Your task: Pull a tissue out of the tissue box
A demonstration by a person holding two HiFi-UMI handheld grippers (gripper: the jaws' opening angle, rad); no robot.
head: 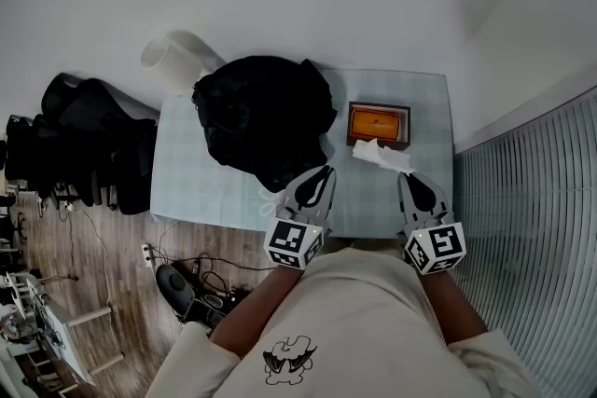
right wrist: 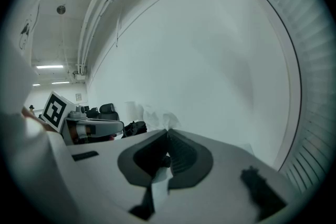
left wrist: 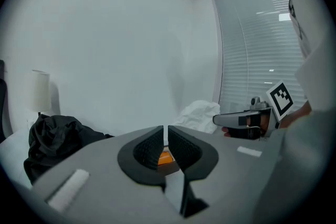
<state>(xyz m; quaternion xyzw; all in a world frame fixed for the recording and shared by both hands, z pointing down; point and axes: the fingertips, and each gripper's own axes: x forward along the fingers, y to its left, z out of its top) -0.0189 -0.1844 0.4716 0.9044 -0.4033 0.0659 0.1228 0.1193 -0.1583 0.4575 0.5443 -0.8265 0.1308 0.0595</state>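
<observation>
The tissue box (head: 379,124), orange on top with dark sides, stands on the pale table (head: 196,172) toward its far right. A white tissue (head: 382,155) stretches from the box to my right gripper (head: 407,175), which is shut on its near end. In the right gripper view the tissue (right wrist: 161,117) bunches just past the closed jaw tips (right wrist: 167,131). My left gripper (head: 324,171) hovers left of the tissue, near the table's front edge. In its own view the left gripper (left wrist: 166,128) is shut on nothing, with the orange box (left wrist: 165,157) behind it and the tissue (left wrist: 199,114) to its right.
A black bag (head: 266,116) lies heaped on the table left of the box, close to the left gripper. A white roll (head: 173,56) stands at the far left corner. Black chairs (head: 84,140) and floor cables (head: 182,280) are on the left, with slatted blinds (head: 532,191) on the right.
</observation>
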